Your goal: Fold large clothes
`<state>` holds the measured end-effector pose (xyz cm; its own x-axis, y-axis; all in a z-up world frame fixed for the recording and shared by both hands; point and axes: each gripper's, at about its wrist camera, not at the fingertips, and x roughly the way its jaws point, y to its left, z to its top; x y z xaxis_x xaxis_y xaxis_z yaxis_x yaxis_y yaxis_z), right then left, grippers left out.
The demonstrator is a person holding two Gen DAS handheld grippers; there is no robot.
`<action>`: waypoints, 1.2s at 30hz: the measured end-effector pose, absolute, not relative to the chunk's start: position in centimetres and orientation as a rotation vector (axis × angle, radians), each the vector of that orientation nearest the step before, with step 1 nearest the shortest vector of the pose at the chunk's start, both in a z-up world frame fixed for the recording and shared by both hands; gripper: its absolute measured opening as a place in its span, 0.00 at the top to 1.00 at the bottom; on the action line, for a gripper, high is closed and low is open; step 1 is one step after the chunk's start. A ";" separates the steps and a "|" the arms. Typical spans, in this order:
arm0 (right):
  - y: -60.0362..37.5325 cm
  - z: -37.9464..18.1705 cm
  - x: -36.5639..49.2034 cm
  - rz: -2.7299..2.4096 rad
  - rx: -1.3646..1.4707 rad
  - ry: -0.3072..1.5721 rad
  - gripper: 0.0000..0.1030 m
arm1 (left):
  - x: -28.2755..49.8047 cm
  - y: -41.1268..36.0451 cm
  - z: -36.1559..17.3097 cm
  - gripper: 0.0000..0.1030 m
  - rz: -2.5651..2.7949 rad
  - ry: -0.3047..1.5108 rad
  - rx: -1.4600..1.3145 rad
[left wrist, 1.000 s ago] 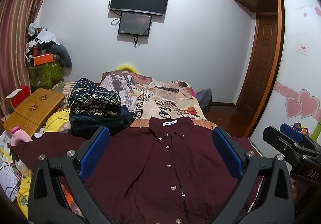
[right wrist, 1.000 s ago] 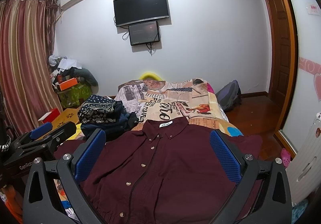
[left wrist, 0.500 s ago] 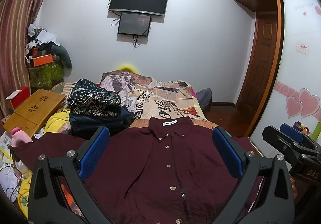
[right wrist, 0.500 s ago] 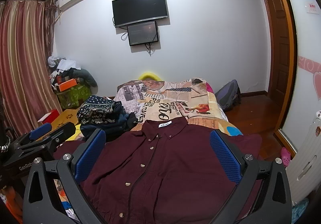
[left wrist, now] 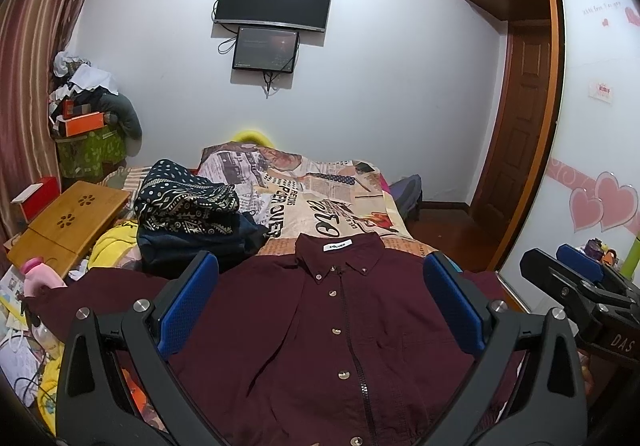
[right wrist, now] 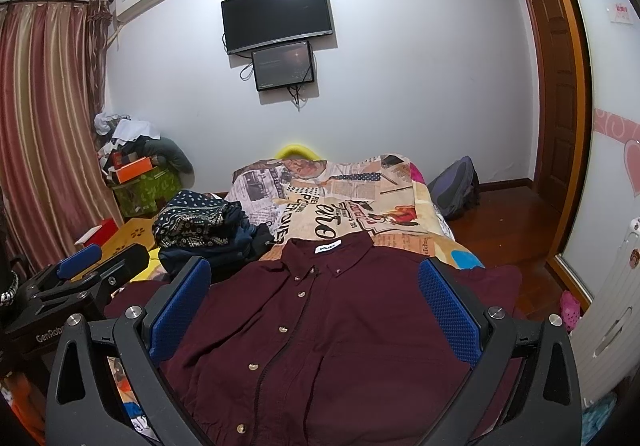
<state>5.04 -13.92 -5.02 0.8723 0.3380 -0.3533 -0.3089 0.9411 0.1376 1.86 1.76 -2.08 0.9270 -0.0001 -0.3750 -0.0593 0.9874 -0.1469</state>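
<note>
Buttoned-up, maroon shirt [left wrist: 360, 334] lies flat, collar away; both grippers gape wide, empty.

Left hand-held gripper [left wrist: 320, 302] hangs wide open above the spread maroon shirt [left wrist: 360, 326].

- We see a bed [left wrist: 344, 206] covered with a newspaper-print quilt [right wrist: 340, 202], running away from us toward the far wall.
- On its near end a maroon shirt [left wrist: 360, 326] lies flat, front up and buttoned, collar pointing to the wall, both sleeves spread out sideways.
- Just beyond the shirt's left shoulder sits a pile of folded clothes [left wrist: 192, 214]: a patterned dark piece on top of navy ones.
- Left of that pile we make out yellow cloth [left wrist: 112, 246] at the bed's edge.
- Something yellow [right wrist: 296, 151] peeks up at the bed's far end.
</note>
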 end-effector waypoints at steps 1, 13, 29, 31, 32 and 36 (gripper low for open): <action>-13.9 -5.0 5.0 0.339 0.078 0.383 0.00 | 1.9 1.7 -2.1 0.00 0.030 0.384 -0.157; -14.0 -5.1 5.2 0.338 0.078 0.388 0.00 | 1.9 1.6 -2.0 0.00 0.032 0.384 -0.156; -13.8 -6.7 8.3 0.273 0.066 0.468 0.00 | 4.2 7.2 -3.1 0.00 0.160 0.392 -0.189; -13.9 -7.0 8.9 0.265 0.065 0.484 0.00 | 4.6 9.1 -3.5 0.00 0.199 0.401 -0.204; -13.8 -7.3 9.5 0.254 0.064 0.499 0.00 | 4.7 10.0 -3.7 0.00 0.223 0.405 -0.211; -13.7 -8.0 11.1 0.234 0.067 0.545 0.00 | 5.1 14.6 -5.1 0.00 0.356 0.429 -0.226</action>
<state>11.07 -13.74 -8.00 0.8293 0.2380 -0.5056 -0.2027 0.9713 0.1247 5.06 14.59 -5.05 0.8492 0.2873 -0.4431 -0.3816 0.9138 -0.1389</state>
